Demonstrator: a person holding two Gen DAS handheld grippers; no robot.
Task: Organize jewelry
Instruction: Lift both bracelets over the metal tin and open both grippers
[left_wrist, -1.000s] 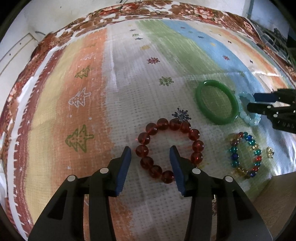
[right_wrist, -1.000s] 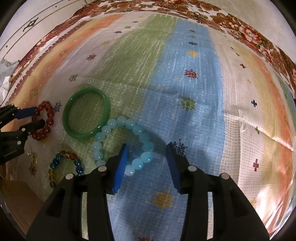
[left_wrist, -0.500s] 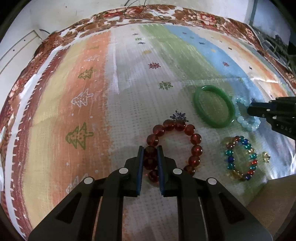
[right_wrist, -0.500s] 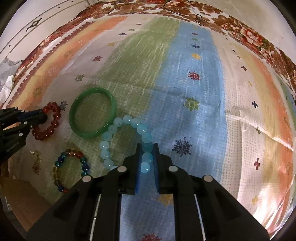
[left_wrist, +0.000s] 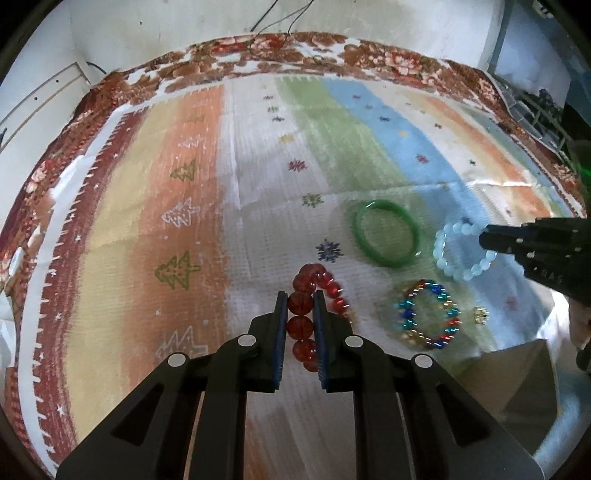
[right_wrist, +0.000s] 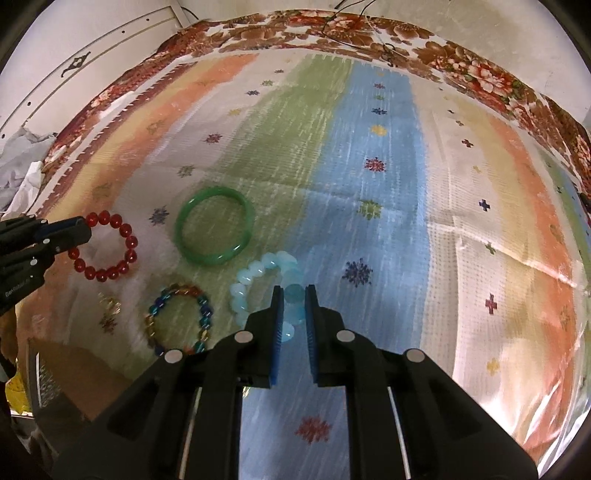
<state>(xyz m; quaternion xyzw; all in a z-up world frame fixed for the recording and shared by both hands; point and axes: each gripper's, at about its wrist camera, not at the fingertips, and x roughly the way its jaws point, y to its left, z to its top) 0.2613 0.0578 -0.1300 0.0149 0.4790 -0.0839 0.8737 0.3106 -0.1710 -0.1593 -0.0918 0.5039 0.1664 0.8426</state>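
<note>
My left gripper is shut on the red bead bracelet, which hangs on edge, raised off the striped cloth. From the right wrist view the same bracelet dangles from the left gripper. My right gripper is shut on the pale blue bead bracelet, also raised; in the left wrist view it appears as a loop held by the right gripper. A green bangle and a multicolour bead bracelet lie flat between them.
A small gold piece lies beside the multicolour bracelet. A brown box corner sits at the near edge. The striped tablecloth with a floral border covers the table; crumpled white paper lies off its left side.
Both grippers went from open around their bracelets to shut on the beads. Both then rose, and the red and the pale blue bracelets came up off the cloth with them.
</note>
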